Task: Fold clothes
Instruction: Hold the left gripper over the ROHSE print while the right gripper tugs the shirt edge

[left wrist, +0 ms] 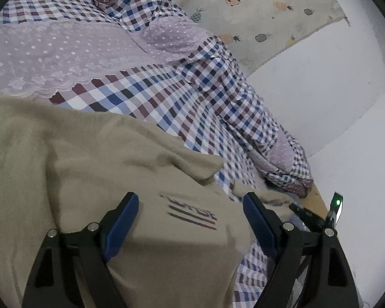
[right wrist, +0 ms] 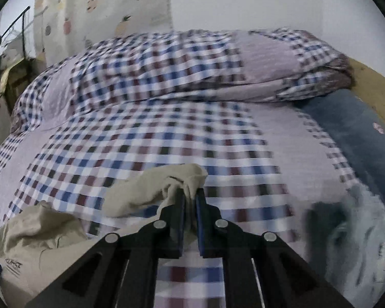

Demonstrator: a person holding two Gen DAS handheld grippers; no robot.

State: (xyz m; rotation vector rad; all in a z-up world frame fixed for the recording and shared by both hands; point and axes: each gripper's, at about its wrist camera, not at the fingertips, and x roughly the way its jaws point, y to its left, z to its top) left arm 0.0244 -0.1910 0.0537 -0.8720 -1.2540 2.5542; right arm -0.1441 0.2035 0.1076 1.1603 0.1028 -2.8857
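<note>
— Where's the shirt, then?

— The beige shirt (left wrist: 95, 159) lies on the bed, spread over the checked cover (left wrist: 166, 97), near the bed's front edge. There's a small striped logo (left wrist: 192, 213) printed on it, facing up.

— And who has hold of it?

— The right gripper (right wrist: 190, 195) does. Its blue fingers (right wrist: 199, 213) are pinched nearly together on a bunched corner of the shirt, and that bit of cloth is lifted off the cover, trailing back to the rest of the garment at the left.

— The other one?

— The left gripper (left wrist: 190, 200) hangs over the logo with its jaws spread wide, nothing between them. I can't tell whether it touches the cloth.

— What else is on the bed?

— A rolled quilt (right wrist: 192, 69) in the same check along the far edge, by the wall. A lilac dotted lace sheet (left wrist: 51, 59) lies over the cover beyond the shirt. Something dark blue (right wrist: 356, 128) runs along the bed's right edge, beside the wooden frame (right wrist: 377, 89). A pineapple-print cloth (left wrist: 256, 7) hangs on the wall.
</note>
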